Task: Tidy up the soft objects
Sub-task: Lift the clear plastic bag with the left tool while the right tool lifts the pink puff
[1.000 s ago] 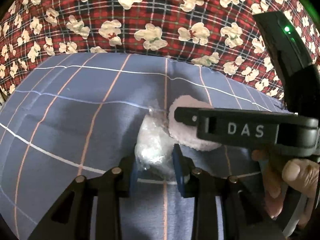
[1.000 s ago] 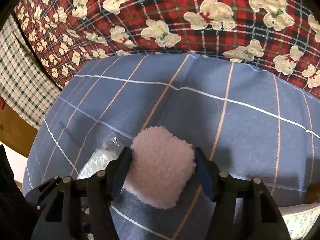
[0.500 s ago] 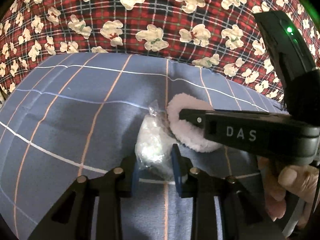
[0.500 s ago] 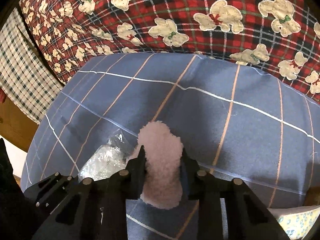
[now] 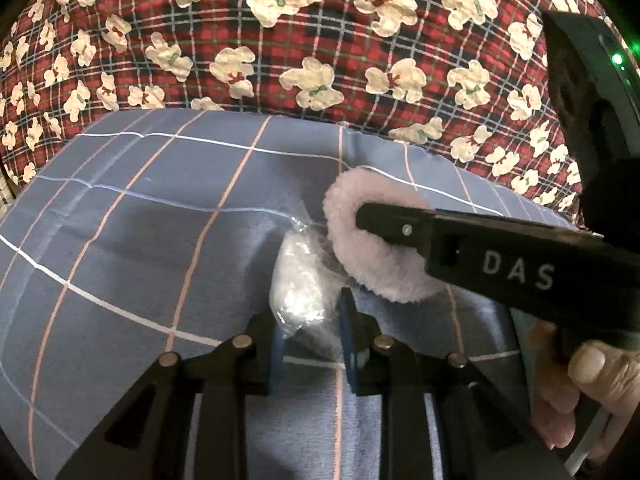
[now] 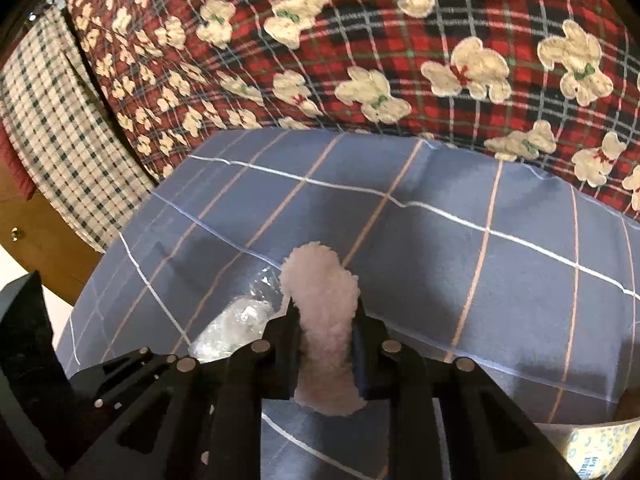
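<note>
A pale pink fluffy pad [image 6: 326,320] is squeezed between the fingers of my right gripper [image 6: 325,322], lifted a little off a blue checked pillow [image 6: 460,248]. In the left wrist view the pad [image 5: 360,252] shows folded around the right gripper's finger. My left gripper [image 5: 310,320] is shut on a crinkly clear plastic packet [image 5: 300,284] that rests on the blue pillow [image 5: 140,220]. The packet also shows left of the pad in the right wrist view [image 6: 240,320].
A red plaid cover with cream bear shapes [image 5: 320,40] rises behind the pillow. A cream checked cloth [image 6: 52,128] and a wooden bed edge [image 6: 44,240] lie at the left. A yellow patterned item [image 6: 600,448] sits at the lower right.
My right gripper closed from wide open onto the pink pad, squeezing it narrow, and lifted it slightly. My left gripper tightened a little on the plastic packet.
</note>
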Demonstrator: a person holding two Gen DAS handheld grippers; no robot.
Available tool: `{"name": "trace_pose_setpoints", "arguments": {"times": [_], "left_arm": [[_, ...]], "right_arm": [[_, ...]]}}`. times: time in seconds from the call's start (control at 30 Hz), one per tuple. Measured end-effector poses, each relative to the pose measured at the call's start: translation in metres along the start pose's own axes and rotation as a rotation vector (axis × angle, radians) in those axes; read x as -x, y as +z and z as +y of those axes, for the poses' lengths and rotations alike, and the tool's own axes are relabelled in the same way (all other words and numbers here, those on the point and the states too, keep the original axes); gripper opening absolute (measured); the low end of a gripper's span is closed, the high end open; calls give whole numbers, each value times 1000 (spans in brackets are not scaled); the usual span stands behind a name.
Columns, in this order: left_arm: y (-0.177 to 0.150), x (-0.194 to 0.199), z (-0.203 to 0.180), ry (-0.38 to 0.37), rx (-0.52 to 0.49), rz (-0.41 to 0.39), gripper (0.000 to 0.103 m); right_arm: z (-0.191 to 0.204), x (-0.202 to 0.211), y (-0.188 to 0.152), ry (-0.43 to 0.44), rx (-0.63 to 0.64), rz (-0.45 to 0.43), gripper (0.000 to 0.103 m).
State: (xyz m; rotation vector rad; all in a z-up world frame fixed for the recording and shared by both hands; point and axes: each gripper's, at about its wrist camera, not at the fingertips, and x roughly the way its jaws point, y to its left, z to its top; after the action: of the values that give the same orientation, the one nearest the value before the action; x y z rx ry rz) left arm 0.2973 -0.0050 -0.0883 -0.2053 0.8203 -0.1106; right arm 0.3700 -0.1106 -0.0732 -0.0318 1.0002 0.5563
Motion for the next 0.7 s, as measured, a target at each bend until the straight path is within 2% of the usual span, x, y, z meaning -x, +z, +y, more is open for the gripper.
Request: {"name": "trace_pose_setpoints", "arguments": {"times": [0.33,0.7], "left_arm": [[-2,7,-1,8,-4,-43,22],[-3,20,-1,40,-2,-118,22]], "right_arm": [[1,12,0,43,-1,-61,22],[7,25,0,48,32,-129,22]]}}
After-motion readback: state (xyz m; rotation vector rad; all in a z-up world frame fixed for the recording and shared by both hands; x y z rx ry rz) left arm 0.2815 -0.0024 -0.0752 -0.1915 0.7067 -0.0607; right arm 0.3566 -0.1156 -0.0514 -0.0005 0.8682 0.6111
